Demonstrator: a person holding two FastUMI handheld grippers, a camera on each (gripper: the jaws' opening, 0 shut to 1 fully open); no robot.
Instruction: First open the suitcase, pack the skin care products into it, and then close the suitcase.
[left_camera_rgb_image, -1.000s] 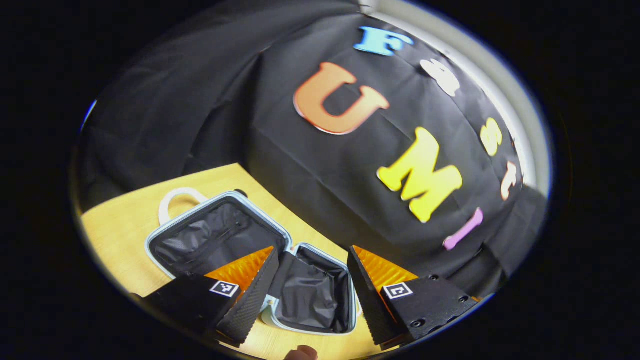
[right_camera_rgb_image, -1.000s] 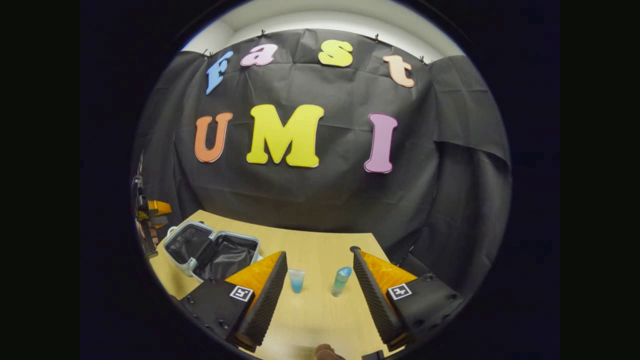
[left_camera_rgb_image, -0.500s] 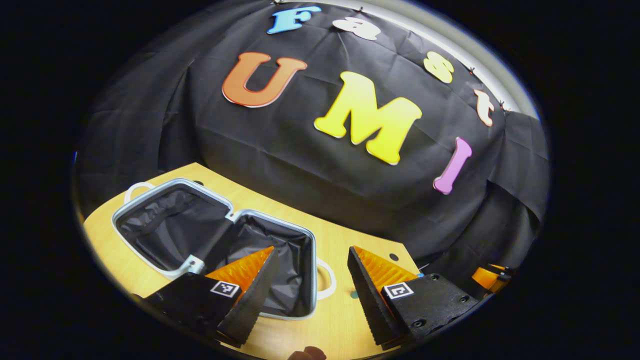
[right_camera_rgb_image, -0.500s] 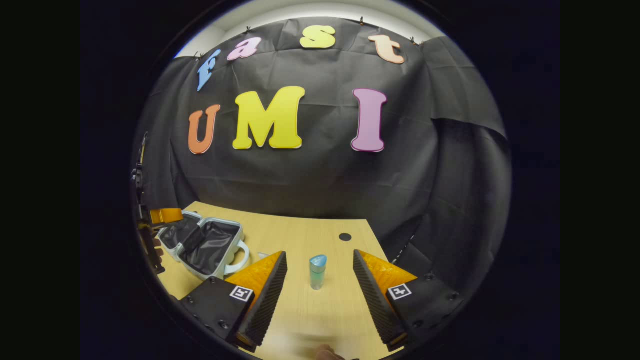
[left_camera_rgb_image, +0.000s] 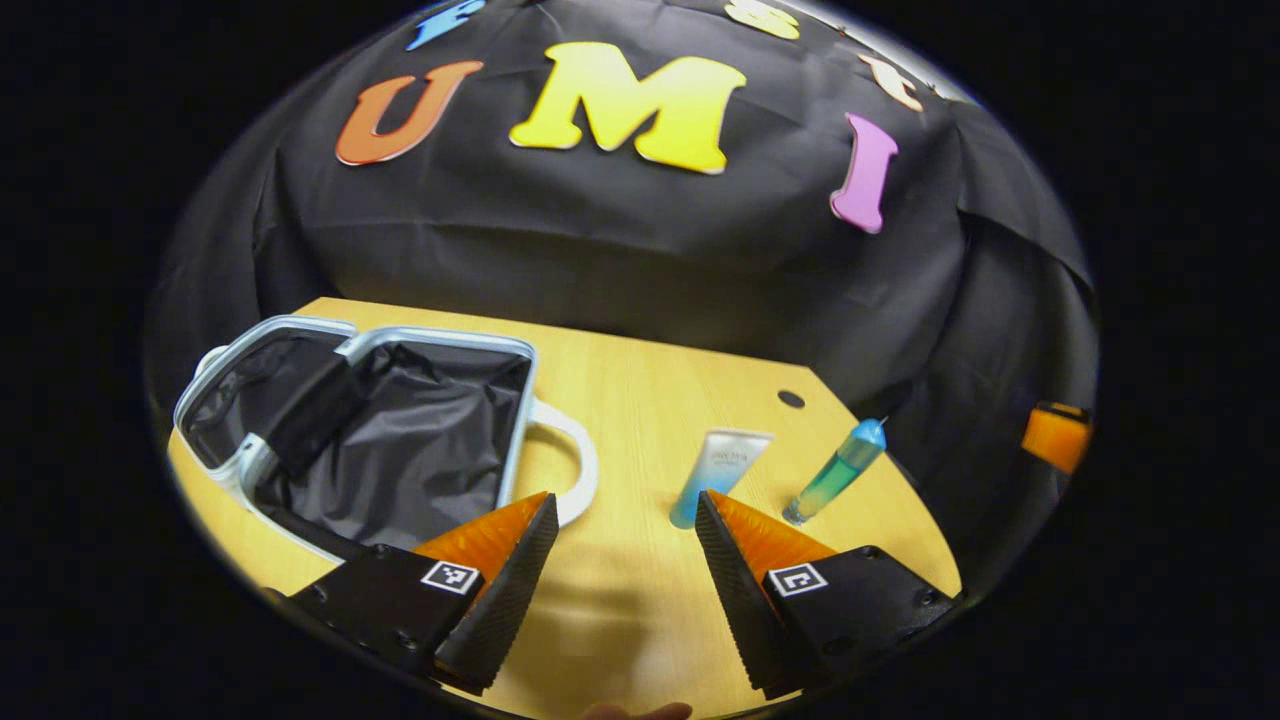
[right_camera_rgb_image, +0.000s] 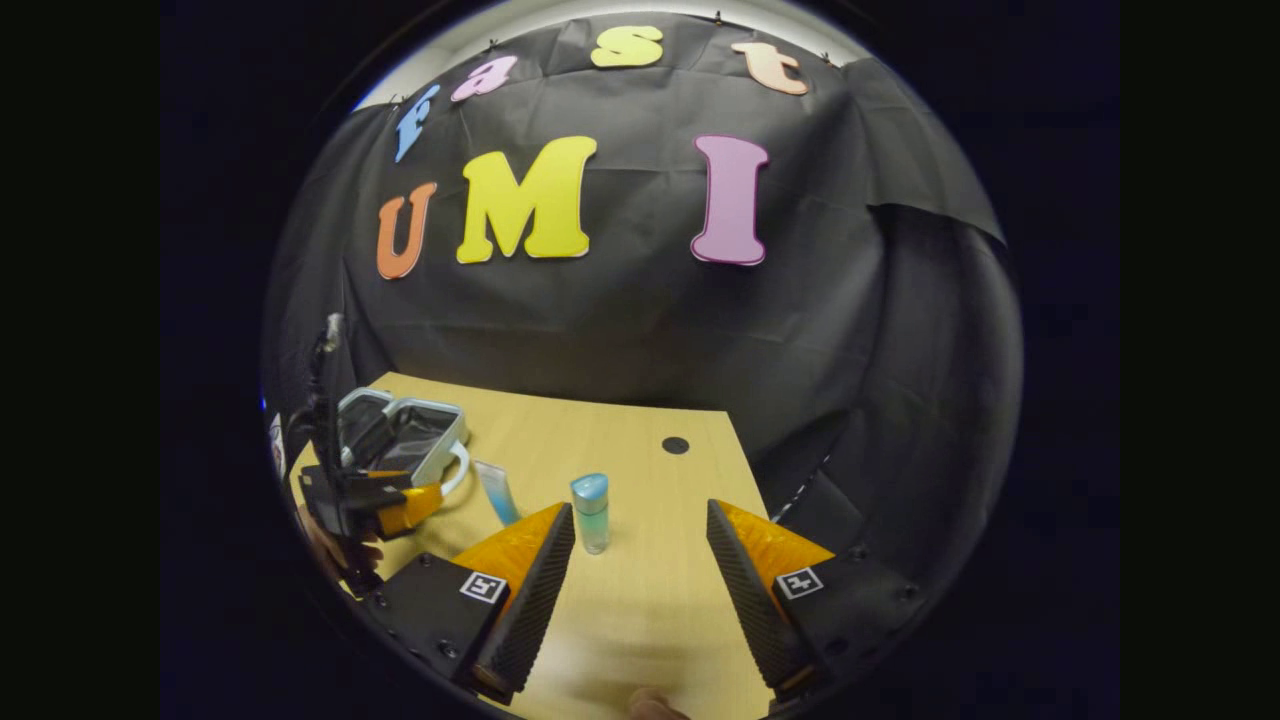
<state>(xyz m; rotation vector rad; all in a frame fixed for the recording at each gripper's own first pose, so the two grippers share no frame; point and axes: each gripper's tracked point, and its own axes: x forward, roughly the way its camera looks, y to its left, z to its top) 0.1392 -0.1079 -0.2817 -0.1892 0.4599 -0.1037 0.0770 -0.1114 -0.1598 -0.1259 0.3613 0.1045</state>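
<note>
The suitcase (left_camera_rgb_image: 400, 440) lies open on the table (left_camera_rgb_image: 640, 390), left of the left gripper (left_camera_rgb_image: 625, 535). Both grippers stand wide open and empty. The bottle (right_camera_rgb_image: 591, 512) stands just ahead of the right gripper (right_camera_rgb_image: 640, 545).

Both views low over table (left_camera_rgb_image: 640, 380) — facing wall, sharing suitcase (left_camera_rgb_image: 400, 440).

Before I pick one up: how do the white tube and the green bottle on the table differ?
The white tube is flat, white shading to blue at its lower end; the green bottle is round, see-through green with a blue cap. The tube stands nearer the open suitcase; the bottle stands on its far side, nearer the table's edge. Both stand upright on the table, outside the suitcase, untouched.
</note>
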